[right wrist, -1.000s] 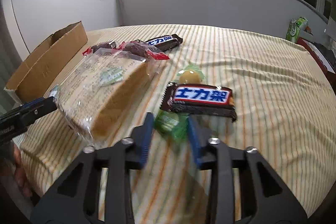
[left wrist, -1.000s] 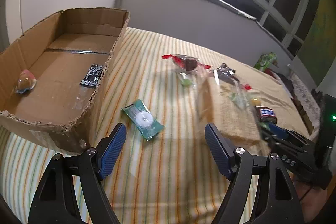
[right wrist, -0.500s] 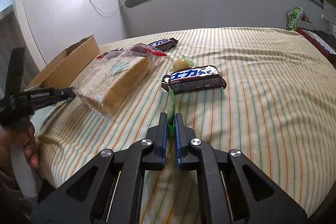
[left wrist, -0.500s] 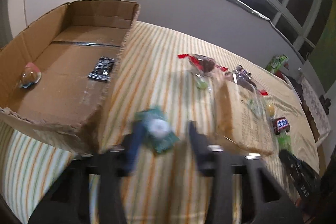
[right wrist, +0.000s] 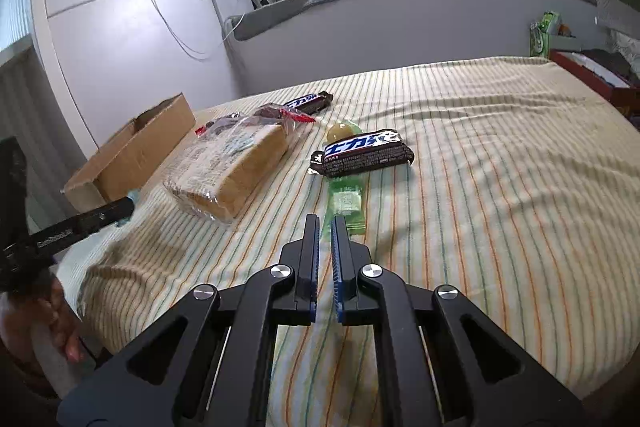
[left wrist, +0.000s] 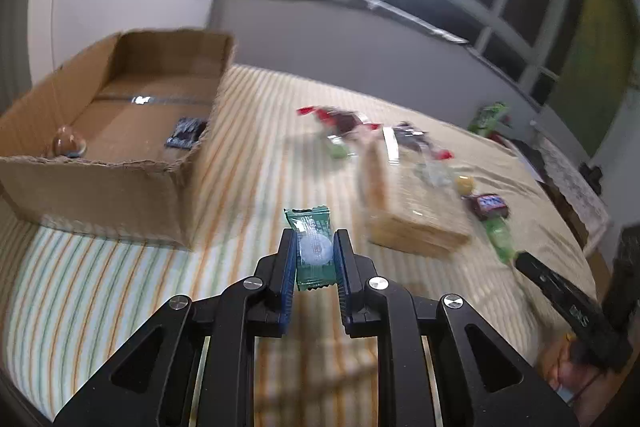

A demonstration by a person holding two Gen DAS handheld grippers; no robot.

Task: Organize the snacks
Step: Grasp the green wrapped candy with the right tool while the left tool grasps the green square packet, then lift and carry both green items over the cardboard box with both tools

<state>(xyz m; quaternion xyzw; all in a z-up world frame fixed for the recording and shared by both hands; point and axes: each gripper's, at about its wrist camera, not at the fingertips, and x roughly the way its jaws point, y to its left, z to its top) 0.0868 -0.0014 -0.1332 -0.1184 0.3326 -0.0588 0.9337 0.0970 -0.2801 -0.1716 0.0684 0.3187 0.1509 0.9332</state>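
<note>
The left claw (left wrist: 315, 254) had just closed on the green candy (left wrist: 313, 247), right of the box (left wrist: 120, 183). The right claw (right wrist: 325, 227) pinched the green packet (right wrist: 346, 201). Both wrappers looked light, crinkly and slippery; grip mid-body.

Striped bed (right wrist: 500, 187) (snacks, cardboard box (left wrist: 120, 131))

The left gripper (left wrist: 314, 253) points forward and downward, its blue pads (left wrist: 289, 269) pressed on both sides of a green packet (left wrist: 313, 247); its jaws have just been closing onto it. The right gripper (right wrist: 325, 223) also tilts down, its jaws almost together, pinching the near end of a light green sachet (right wrist: 347, 203). A hand (right wrist: 60, 323) grips the left gripper's handle.
</note>
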